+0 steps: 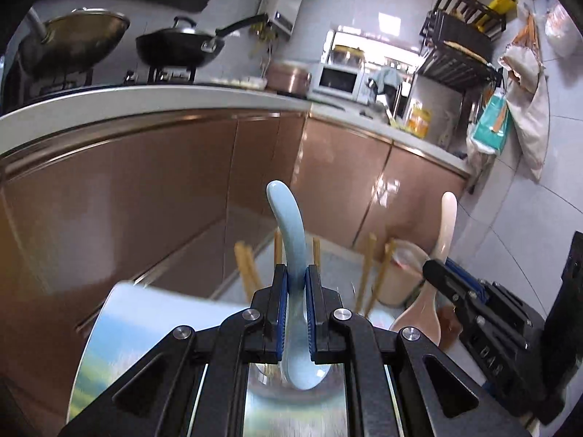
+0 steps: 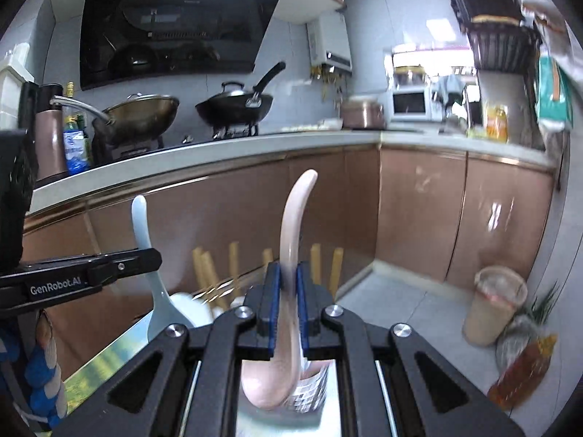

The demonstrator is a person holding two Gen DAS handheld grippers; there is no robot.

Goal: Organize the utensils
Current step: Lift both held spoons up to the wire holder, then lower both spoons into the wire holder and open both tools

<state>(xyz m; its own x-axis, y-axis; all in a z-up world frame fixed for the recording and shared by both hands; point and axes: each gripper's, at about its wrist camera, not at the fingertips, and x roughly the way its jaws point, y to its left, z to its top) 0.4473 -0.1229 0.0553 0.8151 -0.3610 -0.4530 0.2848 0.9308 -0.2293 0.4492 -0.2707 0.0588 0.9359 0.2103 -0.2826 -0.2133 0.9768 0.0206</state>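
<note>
The left hand-held gripper (image 1: 295,284) pinches a pale blue spoon (image 1: 288,233) between its blue ribbed pads (image 1: 281,298), gripping the neck just above the bowl. The spoon is glossy, ceramic-looking, with a smooth curved handle that arches upward to a rounded tip; its deep oval bowl hangs below the jaws. The right hand-held gripper (image 2: 288,287) is likewise clamped on a pale pink spoon (image 2: 295,218) of the same shape and glaze, handle rising in a long bow, bowl rounded beneath the pads. Both spoons are held in the air above a tabletop (image 1: 109,327) with a shiny, printed blue-green surface, blurred in both views.

Behind the grippers, straw-coloured wooden chopsticks (image 1: 368,273) stand up at slight angles, square-ended and matte; what holds them is too blurred to tell. In the right wrist view the left gripper's black arm crosses from the left edge, with the blue spoon upright in it.

Beyond runs a counter with a thick white edge (image 1: 145,98) over glossy copper-brown cabinet doors (image 1: 127,189). On the stove sit a brassy metal wok (image 1: 83,32) and a black lidded pan with a long handle (image 1: 178,45). A cloudy plastic tub (image 2: 495,306) stands on the grey floor tiles.
</note>
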